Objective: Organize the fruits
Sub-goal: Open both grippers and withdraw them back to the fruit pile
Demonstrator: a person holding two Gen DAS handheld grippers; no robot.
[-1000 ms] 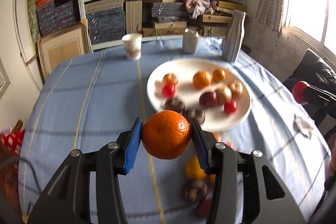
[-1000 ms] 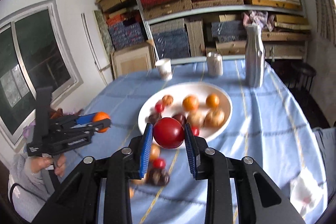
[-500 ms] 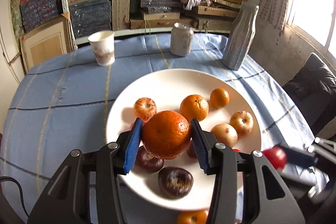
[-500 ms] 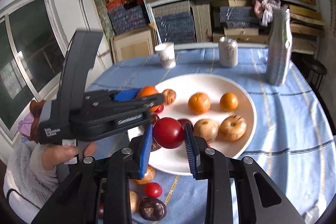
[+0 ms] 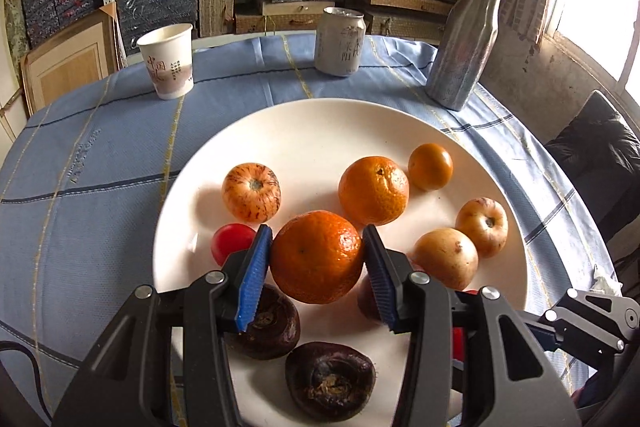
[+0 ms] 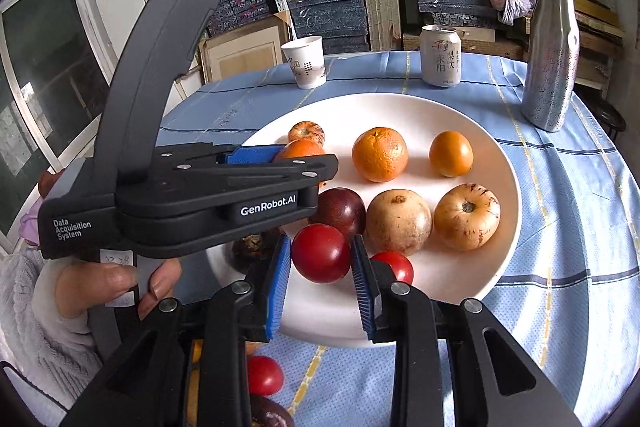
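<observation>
My left gripper is shut on a large orange and holds it low over the near part of the white plate. The right gripper is shut on a round red fruit just above the plate's near rim. In the right wrist view the left gripper crosses from the left with the orange showing at its tip. On the plate lie a striped apple, another orange, a small orange fruit, pale apples and dark wrinkled fruits.
A paper cup, a drink can and a silver bottle stand behind the plate on the blue tablecloth. Loose fruits, one red, lie on the cloth near me. A person's hand grips the left tool.
Both grippers have come forward and down from the near table to over the plate, each still holding its fruit. The left gripper now crosses the right wrist view close up.
</observation>
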